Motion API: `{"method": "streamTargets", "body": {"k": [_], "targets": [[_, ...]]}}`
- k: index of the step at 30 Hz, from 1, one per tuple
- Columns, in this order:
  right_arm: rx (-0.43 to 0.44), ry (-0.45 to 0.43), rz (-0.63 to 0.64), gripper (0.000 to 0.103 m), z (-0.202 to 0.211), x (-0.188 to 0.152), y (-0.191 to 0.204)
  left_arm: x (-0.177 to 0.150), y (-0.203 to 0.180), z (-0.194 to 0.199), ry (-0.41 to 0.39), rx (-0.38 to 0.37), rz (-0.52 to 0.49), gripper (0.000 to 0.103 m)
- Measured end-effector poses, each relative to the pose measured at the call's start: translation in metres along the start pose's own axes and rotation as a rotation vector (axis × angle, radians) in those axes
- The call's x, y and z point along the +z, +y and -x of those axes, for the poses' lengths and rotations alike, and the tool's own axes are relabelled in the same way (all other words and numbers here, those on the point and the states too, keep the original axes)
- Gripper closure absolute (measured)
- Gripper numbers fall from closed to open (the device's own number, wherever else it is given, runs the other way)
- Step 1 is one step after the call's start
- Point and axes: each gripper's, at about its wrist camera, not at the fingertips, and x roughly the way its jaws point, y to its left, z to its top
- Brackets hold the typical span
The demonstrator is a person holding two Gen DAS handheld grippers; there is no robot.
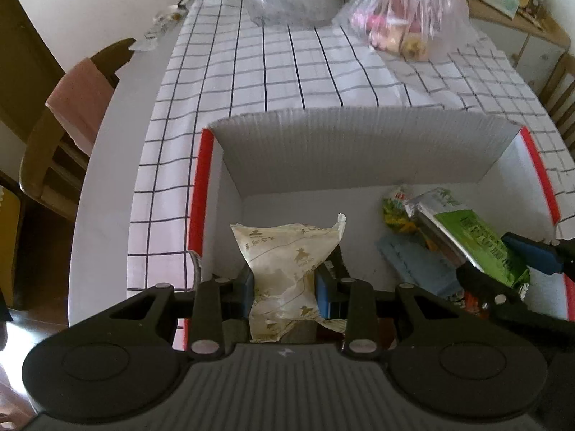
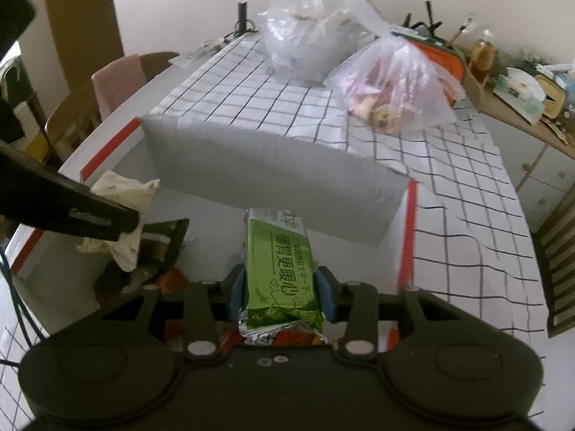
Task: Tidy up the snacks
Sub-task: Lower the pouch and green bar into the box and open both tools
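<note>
Two snack packets were in my grip at once, one in each gripper, and both hung over the open white box (image 1: 359, 151) with red edges that sat on the checked tablecloth (image 1: 287, 68). My left gripper (image 1: 284, 280) had its blue pads pinched against the sides of a cream packet (image 1: 284, 269) printed with gold marks, its crimped top pointing toward the box's raised far flap. The packet hung above the bare left part of the box floor; whether it touched the floor I could not tell. My right gripper (image 2: 282, 289) was clamped the same way on a green foil packet (image 2: 278, 265) with white lettering, held lengthwise between the pads and angled down into the right side of the box. From the left wrist view that green packet lay across other snacks already in the box: a green and yellow wrapper (image 1: 395, 212) near the far wall and a pale blue packet (image 1: 417, 262) just beside it. From the right wrist view, dark and orange wrappers (image 2: 158, 251) sat on the box floor beneath my left gripper's finger. Beyond the box, two clear plastic bags stood on the cloth, the nearer bag (image 2: 395, 86) holding pink and tan items and the farther bag (image 2: 305, 36) too cloudy to read. A wooden chair (image 1: 64, 122) with a pink cushion stood beside the table's left edge.
</note>
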Motion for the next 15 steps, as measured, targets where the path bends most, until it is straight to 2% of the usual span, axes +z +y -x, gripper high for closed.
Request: {"method": "streamTargets", "body": {"k": [9, 15], "targets": [[0.008, 0.035, 0.036, 0.063, -0.010, -0.006, 0.013, -0.003, -0.001, -0.012, 0.029, -0.017, -0.018, 0.070], [-0.006, 0.038, 0.027, 0.061, -0.011, -0.008, 0.014, -0.004, 0.000, -0.011, 0.019, -0.022, -0.012, 0.070]]}}
